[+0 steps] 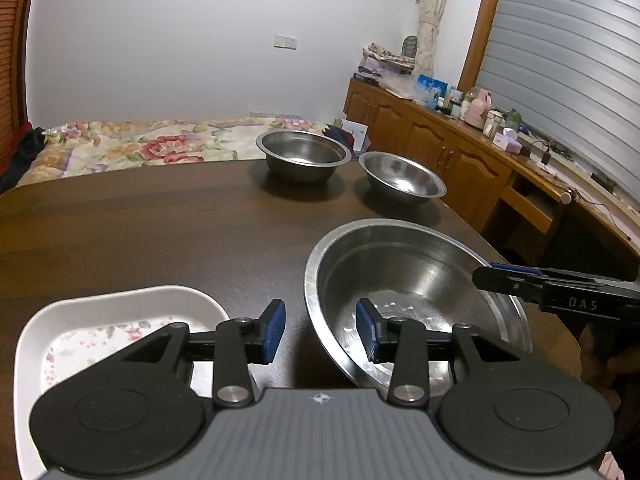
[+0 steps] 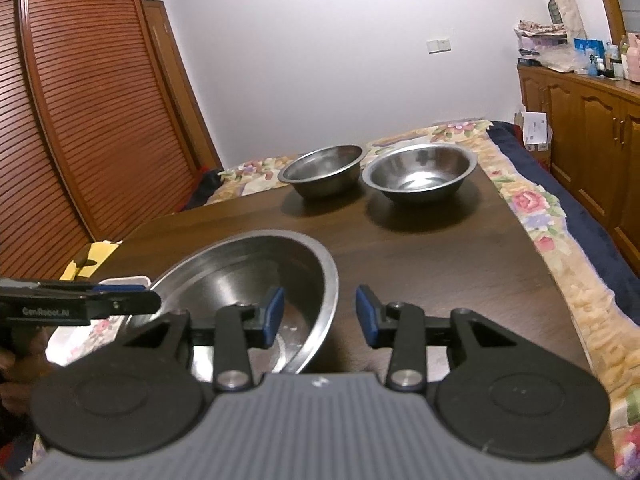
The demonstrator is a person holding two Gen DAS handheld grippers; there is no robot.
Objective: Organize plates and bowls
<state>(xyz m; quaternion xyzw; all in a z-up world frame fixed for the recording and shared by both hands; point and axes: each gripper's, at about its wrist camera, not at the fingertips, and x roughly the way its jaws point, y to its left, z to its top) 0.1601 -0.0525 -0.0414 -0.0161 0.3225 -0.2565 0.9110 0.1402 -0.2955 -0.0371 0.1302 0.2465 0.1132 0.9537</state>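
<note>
Left gripper (image 1: 320, 330) and right gripper (image 2: 320, 316) both spread wide, straddling opposite rims of large shallow steel bowl (image 1: 400, 264), dark wooden table (image 1: 160, 232)

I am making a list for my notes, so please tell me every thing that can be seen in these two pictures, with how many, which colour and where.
large metal bowl: one, silver, near part of the table, between the two claws
small metal bowls: two, silver, side by side at the far end of the table
white dish: one, white with flower print, near left on the table
table: one, dark brown wood
bed cover: one, floral, beyond the table
cabinets: light brown wood, along the right wall, small clutter on top
louvred doors: reddish wood, left wall
left claw: one, black with blue pads, open
right claw: one, black with blue pads, open
</note>
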